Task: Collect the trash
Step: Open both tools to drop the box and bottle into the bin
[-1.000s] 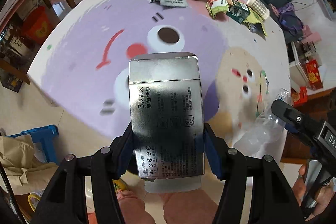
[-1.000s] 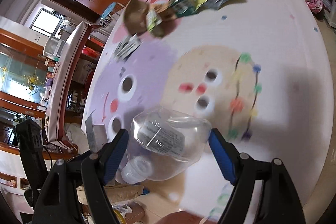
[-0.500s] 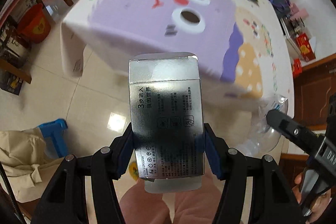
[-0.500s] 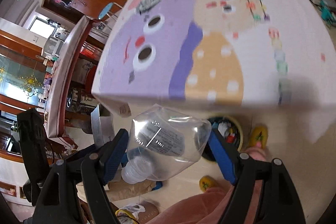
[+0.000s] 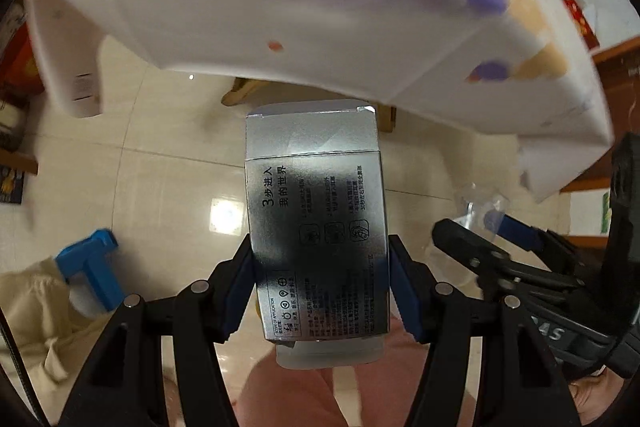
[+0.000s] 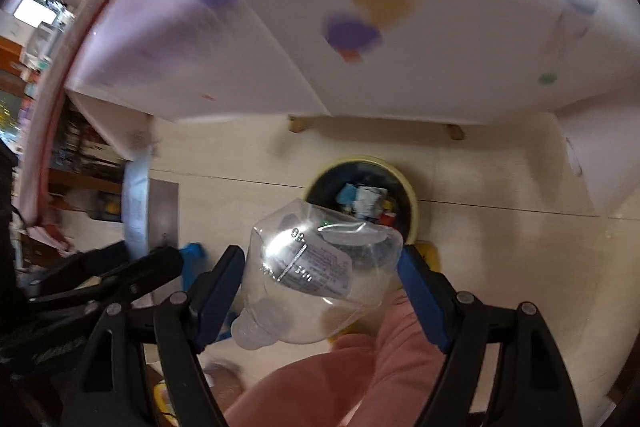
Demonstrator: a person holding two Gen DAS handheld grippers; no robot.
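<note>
Two grippers, one piece of trash each. The left gripper (image 5: 320,279) is clamped on one silver carton (image 5: 316,227) held over the tiled floor (image 5: 168,187). The right gripper (image 6: 322,279) pinches one clear plastic bottle (image 6: 320,271) (crumpled, cap toward the camera) just above the single yellow-rimmed bin (image 6: 412,195) – already holding scraps – beside the table's draped cloth (image 6: 400,67).

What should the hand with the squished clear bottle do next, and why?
Probably carry the clear bottle a little farther forward until it hangs right over the yellow bin, then let go. The right gripper grips it between its blue pads, and the bin's open mouth, already holding trash, shows just past the bottle. The left gripper holds the silver box for later.
</note>
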